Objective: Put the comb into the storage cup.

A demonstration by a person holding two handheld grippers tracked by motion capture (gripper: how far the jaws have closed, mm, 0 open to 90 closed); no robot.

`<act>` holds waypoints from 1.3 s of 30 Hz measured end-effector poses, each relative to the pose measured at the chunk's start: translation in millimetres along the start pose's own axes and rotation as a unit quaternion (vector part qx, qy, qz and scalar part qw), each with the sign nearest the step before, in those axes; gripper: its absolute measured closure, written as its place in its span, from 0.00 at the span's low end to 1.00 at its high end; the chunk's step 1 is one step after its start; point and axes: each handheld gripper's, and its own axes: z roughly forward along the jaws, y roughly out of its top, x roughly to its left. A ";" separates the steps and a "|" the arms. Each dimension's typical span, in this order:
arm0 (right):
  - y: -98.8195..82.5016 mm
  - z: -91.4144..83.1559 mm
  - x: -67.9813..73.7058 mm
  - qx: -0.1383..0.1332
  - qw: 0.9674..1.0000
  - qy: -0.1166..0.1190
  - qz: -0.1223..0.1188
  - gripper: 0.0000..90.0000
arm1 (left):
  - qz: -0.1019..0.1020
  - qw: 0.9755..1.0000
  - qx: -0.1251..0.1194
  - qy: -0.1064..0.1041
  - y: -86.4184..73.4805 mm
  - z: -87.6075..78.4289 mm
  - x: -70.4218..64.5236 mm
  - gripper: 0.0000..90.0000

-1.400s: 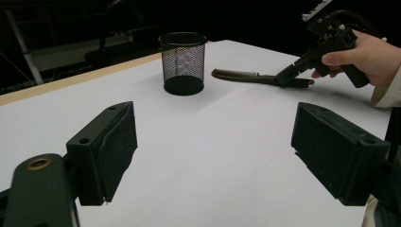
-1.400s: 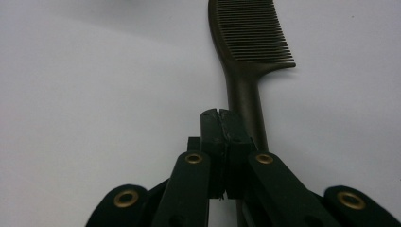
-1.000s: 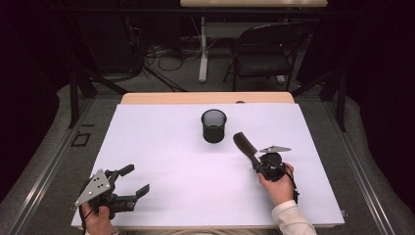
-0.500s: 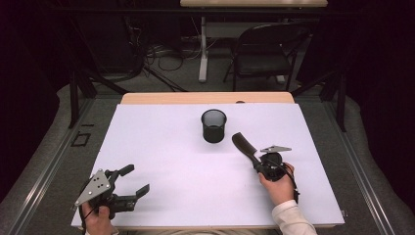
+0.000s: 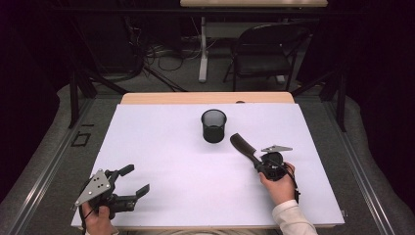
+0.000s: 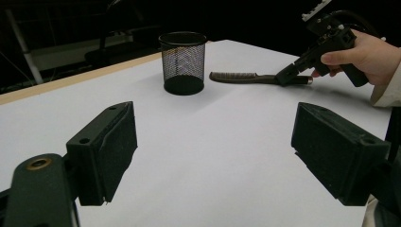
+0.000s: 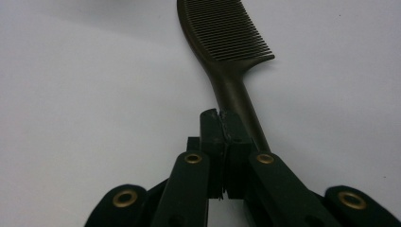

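A dark comb (image 5: 242, 146) lies flat on the white table top (image 5: 166, 147), teeth end toward a black mesh cup (image 5: 214, 125). My right gripper (image 5: 255, 159) sits at the comb's handle end, held by a hand at the right. In the right gripper view its jaws are pressed together (image 7: 223, 125), and the comb (image 7: 222, 28) runs out from beneath the right pad. I see nothing between the pads. My left gripper (image 5: 135, 179) rests at the front left corner with its jaws wide apart (image 6: 215, 156) and nothing between them. The left gripper view takes in the cup (image 6: 183, 61), the comb (image 6: 236, 77) and the right gripper (image 6: 289, 75).
The mesh cup stands upright in the middle of the table toward the back. A wooden strip (image 5: 205, 98) edges the table's far side. Beyond it are a folding chair (image 5: 266, 54), a table leg and cables on the floor.
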 end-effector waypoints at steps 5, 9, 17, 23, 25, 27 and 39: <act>-0.1 0.1 -1.0 -0.002 1.000 0.002 0.001 0.99 | 0.000 1.000 -0.002 0.000 -0.1 0.3 -0.1 0.17; 0.0 0.1 -1.6 -0.002 1.000 0.002 0.001 0.99 | 0.000 1.000 0.000 0.000 0.0 0.0 0.1 0.17; 0.2 -0.9 -0.8 -0.004 1.000 0.005 0.000 0.97 | 0.001 1.000 0.000 0.000 0.0 0.1 0.1 0.17; 1.5 -4.0 0.6 -0.010 1.000 0.004 -0.004 0.93 | 0.001 1.000 -0.001 0.000 -0.2 0.4 0.2 0.17; 1.7 -4.9 1.0 -0.013 1.000 0.005 -0.006 0.91 | 0.001 1.000 -0.001 0.000 -0.2 0.4 0.2 0.17; 2.0 -6.0 1.1 -0.015 1.000 0.006 -0.006 0.90 | 0.001 1.000 -0.001 0.000 -0.2 0.4 0.1 0.17; 3.6 -12.4 4.4 -0.042 0.999 0.015 -0.010 0.65 | -0.001 1.000 0.000 0.000 -0.5 0.7 0.3 0.17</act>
